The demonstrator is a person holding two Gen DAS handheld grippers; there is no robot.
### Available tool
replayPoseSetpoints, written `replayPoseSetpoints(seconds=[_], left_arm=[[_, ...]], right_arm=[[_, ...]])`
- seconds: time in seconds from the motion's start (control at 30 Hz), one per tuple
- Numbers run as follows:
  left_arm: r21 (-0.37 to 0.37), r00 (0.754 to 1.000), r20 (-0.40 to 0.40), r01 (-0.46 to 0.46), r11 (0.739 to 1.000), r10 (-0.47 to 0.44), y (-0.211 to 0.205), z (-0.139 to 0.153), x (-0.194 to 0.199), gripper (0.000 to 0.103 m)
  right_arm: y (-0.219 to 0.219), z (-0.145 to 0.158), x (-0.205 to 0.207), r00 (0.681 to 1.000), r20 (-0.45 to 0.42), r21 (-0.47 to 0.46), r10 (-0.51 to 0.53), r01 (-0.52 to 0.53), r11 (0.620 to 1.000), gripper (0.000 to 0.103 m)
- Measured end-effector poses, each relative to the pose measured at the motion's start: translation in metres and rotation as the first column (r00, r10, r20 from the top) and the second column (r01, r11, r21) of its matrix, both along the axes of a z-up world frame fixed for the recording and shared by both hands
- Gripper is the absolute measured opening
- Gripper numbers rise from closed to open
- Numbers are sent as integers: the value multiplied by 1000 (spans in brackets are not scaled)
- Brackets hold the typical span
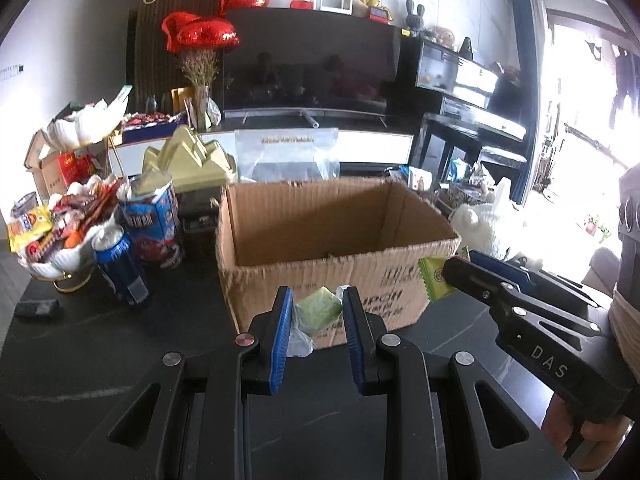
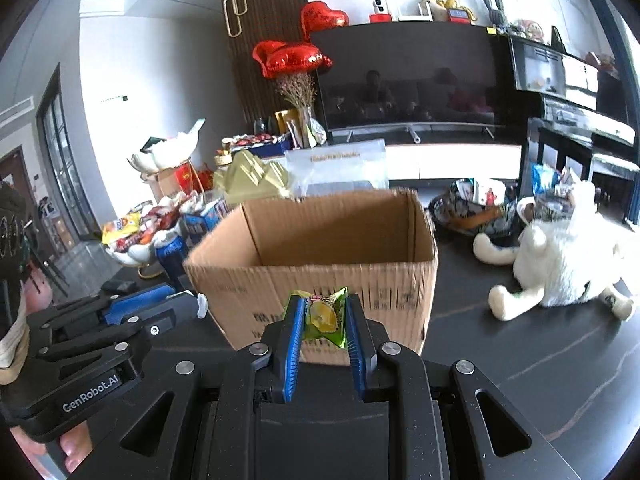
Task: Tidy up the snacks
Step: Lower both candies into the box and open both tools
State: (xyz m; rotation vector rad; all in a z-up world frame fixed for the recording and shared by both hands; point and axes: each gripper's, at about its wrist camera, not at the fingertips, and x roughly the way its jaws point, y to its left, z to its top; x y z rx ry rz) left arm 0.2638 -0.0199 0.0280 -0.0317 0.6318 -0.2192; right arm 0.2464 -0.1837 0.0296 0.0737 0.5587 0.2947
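A green cake in clear wrap is pinched by the left tool and a green snack packet by the right tool, with the cardboard box at twelve o'clock on the desk.

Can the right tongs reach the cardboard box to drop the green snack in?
Probably yes. The right tongs are shut on the green snack, and the cardboard box stands right in front with its top open. Nothing sits between them.
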Motion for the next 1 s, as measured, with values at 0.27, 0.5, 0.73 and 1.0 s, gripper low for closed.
replayPoseSetpoints(seconds=[0.27, 0.5, 0.73, 1.0], left_arm=[[24, 1000, 19, 15, 1000, -15, 1, 28, 15, 26], [20, 1000, -7, 11, 1000, -11, 5, 42, 39, 26], [47, 999, -44, 8, 999, -6, 4, 47, 72, 26], [101, 995, -89, -33, 994, 42, 2, 45, 108, 37]], right_arm=[[6, 28, 14, 1000, 22, -28, -3, 4, 1000, 22], [9, 49, 35, 999, 34, -57, -21, 23, 998, 22], [11, 55, 69, 999, -28, -54, -24, 22, 998, 22], [11, 51, 105, 992, -123, -52, -40, 34, 998, 23]])
